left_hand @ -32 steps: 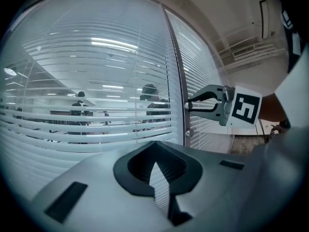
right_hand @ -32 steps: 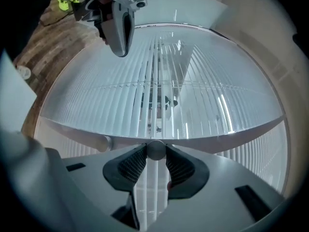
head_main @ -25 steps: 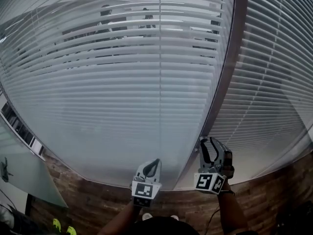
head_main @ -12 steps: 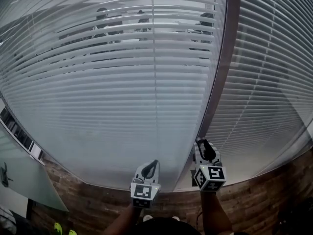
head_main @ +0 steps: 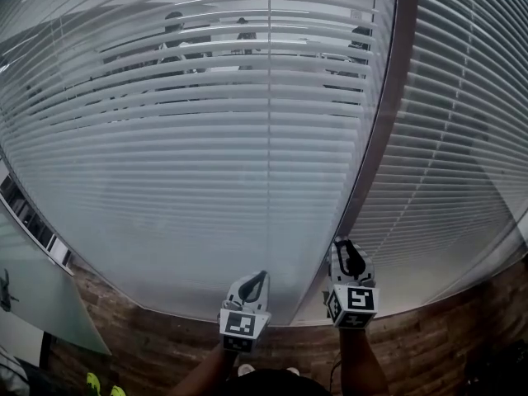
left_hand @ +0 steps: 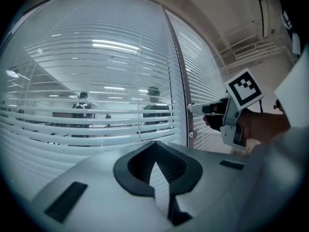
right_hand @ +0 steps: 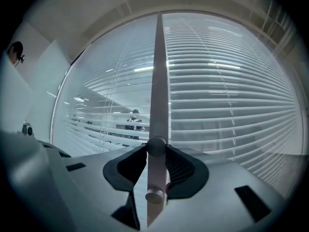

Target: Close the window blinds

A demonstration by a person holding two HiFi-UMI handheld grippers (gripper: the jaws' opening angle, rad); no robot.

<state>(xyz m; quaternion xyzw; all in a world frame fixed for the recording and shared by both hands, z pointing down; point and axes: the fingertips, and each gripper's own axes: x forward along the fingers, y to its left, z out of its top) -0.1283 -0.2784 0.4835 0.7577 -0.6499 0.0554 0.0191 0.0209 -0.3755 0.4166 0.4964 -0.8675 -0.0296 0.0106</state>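
Nearest, at the bottom of the head view, the person's two forearms (head_main: 360,371) reach forward over a brown plank floor (head_main: 148,349), each carrying a gripper with its marker cube facing the camera. The left gripper (head_main: 262,274) is held low before the bottom of the left blind (head_main: 206,180); its own view shows the jaw tips meeting, with only a thin sliver of slats showing through lower down and nothing between them. Just to its right, the right gripper (head_main: 346,246) points at the foot of the grey upright post (head_main: 381,130) that divides the two windows. In the right gripper view its jaws are closing on a round knob (right_hand: 156,146) that stands out from the post, one tip on each side of it and both looking to touch it; a second, smaller round stud (right_hand: 155,195) sits on the post nearer the camera, in the gap further back between the jaws. Beyond, the post runs up and away between the left blind and the right blind (head_main: 450,155), both hanging full length with horizontal white slats. The lower slats of the left blind read as one pale sheet, while the far, upper slats stand apart enough that several people (head_main: 175,33) show through them in the room beyond
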